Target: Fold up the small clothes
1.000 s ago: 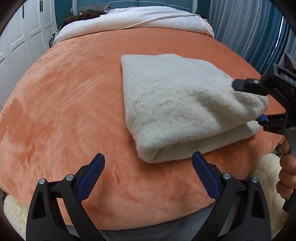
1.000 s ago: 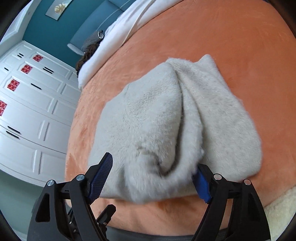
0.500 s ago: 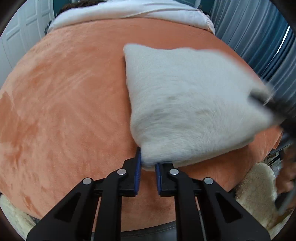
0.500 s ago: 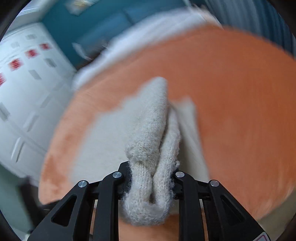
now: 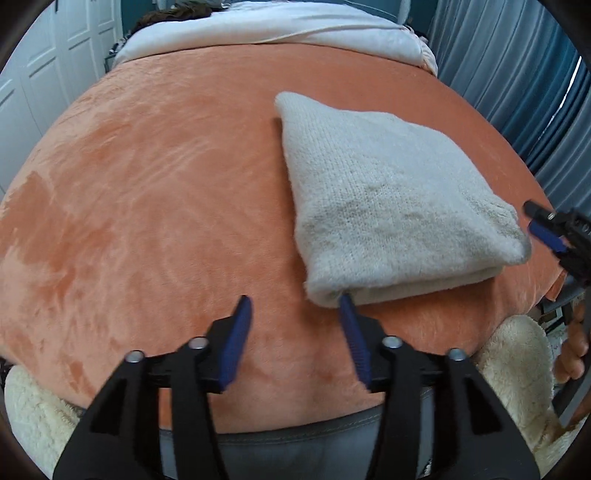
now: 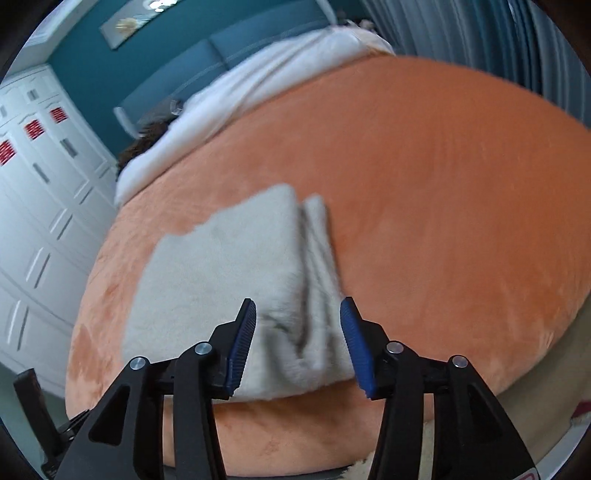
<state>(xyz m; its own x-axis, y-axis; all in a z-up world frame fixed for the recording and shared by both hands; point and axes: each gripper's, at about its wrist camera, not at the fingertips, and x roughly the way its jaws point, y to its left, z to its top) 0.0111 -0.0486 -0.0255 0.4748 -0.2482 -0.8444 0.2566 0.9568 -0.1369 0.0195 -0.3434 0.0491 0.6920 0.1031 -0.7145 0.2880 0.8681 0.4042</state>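
A cream knitted garment [image 5: 388, 206] lies folded into a thick rectangle on the orange blanket [image 5: 147, 221]. In the left wrist view my left gripper [image 5: 294, 308] sits at the garment's near left corner. Its jaws are opening, only blanket lies between them, and the right fingertip [image 5: 345, 306] just touches the fold's edge. My right gripper [image 5: 554, 232] shows at the far right, by the other near corner. In the right wrist view the garment [image 6: 221, 280] is blurred. My right gripper [image 6: 299, 308] is opening, with the garment's corner between its pads but not pinched.
White bedding [image 5: 258, 29] lies across the far end of the bed. White wardrobe doors [image 6: 33, 206] stand to the left and blue curtains [image 5: 517, 74] to the right. A cream fleecy rug [image 5: 517, 362] lies off the near edge, by a person's hand [image 5: 572, 354].
Half a second ago both grippers were shut on the garment's near corners. Both have since let go and drawn back a little, and the garment has settled flat on the blanket.
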